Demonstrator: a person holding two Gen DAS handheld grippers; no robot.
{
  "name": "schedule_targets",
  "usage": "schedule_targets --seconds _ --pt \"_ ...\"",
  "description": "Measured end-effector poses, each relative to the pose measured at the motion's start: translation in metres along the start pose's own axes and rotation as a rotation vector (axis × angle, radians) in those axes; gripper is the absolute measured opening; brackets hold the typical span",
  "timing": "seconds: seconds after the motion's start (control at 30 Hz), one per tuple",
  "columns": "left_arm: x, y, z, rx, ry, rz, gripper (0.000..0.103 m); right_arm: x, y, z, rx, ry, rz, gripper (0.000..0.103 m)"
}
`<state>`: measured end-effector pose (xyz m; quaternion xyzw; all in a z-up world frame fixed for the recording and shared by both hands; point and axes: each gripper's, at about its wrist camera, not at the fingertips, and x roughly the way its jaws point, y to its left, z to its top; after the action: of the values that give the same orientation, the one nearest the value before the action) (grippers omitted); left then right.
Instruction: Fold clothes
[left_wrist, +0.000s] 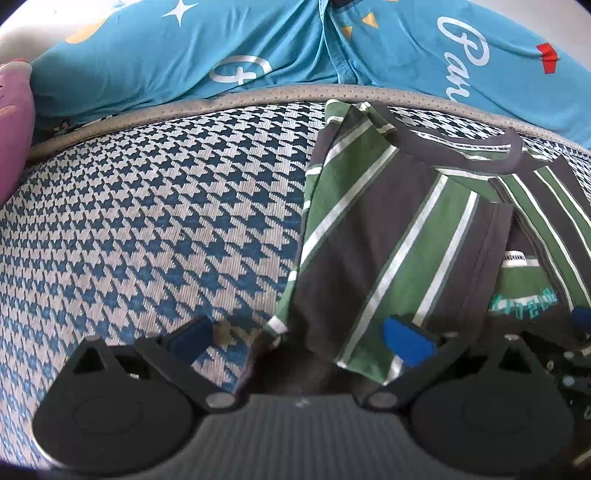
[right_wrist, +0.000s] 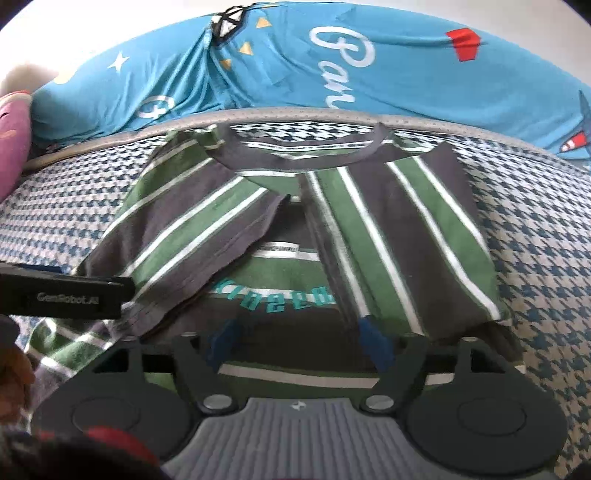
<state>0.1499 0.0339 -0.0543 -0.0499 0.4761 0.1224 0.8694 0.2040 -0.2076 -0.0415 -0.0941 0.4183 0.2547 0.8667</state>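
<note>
At 12 o'clock lies the striped shirt (right_wrist: 295, 229), sleeves folded in. My left gripper (left_wrist: 299, 339) & right gripper (right_wrist: 295, 341) gape wide, empty. Next, I reckon: pinch hem, fold up twd collar.

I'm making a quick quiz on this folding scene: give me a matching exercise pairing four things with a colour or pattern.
Things:
1. T-shirt
2. Bed cover
3. Quilt
4. Pillow

Looks:
A. plain pink
B. turquoise with white lettering
C. green, grey and white stripes
D. blue and white houndstooth

Pairs: 1-C, 2-D, 3-B, 4-A
</note>
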Motion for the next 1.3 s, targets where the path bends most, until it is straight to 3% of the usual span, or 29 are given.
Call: schedule_targets --seconds 0.2,0.4,0.6,0.97,1.3 --pt "-0.007 -0.007 -0.001 -0.004 -0.002 0.018 0.103 -0.014 -0.011 0.003 0.025 -0.055 0.050 0.078" --pt "-0.029 -0.005 0.003 -0.032 -0.063 -0.038 0.103 -0.029 -0.049 0.007 0.117 -0.130 0.084 0.079" --pt "-0.036 -0.006 -0.003 -0.022 -0.023 -0.054 0.103 -0.026 -0.093 -0.003 0.250 -0.133 0.045 0.079" --pt "-0.030 -0.025 -0.015 0.069 0.033 -0.065 0.103 -0.005 -0.129 -0.011 0.313 -0.114 -0.021 0.078" --pt "-0.019 -0.024 -0.014 0.095 0.070 -0.073 0.103 0.011 -0.116 -0.010 0.224 -0.112 -0.037 0.046"
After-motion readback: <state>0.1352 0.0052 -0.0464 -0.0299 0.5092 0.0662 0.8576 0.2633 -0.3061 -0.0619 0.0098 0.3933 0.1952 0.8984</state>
